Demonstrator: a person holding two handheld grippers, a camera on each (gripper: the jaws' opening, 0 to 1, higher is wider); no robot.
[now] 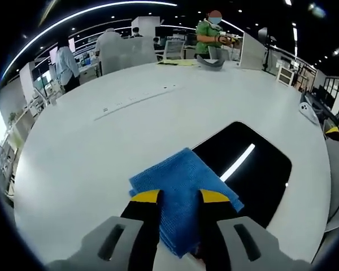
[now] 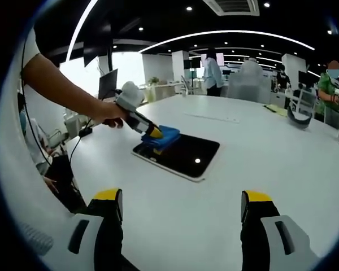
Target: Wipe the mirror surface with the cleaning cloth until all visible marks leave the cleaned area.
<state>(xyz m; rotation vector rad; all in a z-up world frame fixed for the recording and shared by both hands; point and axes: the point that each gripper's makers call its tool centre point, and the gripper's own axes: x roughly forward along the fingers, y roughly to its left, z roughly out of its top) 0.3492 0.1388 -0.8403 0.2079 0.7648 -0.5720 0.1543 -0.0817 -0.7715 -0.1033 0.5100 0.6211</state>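
A blue cleaning cloth [image 1: 183, 195] is pinched between the jaws of my left gripper [image 1: 179, 196], which is shut on it. The cloth lies over the near corner of a dark rectangular mirror [image 1: 254, 169] that rests flat on the white table [image 1: 101, 152] and reflects a ceiling light strip. In the right gripper view the same mirror [image 2: 183, 155] sits mid-table with the cloth [image 2: 164, 135] on its left end, held by the left gripper [image 2: 152, 132] in a person's hand. My right gripper [image 2: 183, 206] hangs open above the table, well short of the mirror, holding nothing.
A person's bare arm [image 2: 62, 90] reaches in from the left. Several people [image 1: 209, 34] stand at the far side of the table near grey items [image 1: 212, 62]. A white device [image 1: 308, 110] lies at the right edge. Cables [image 2: 73, 141] hang off the left.
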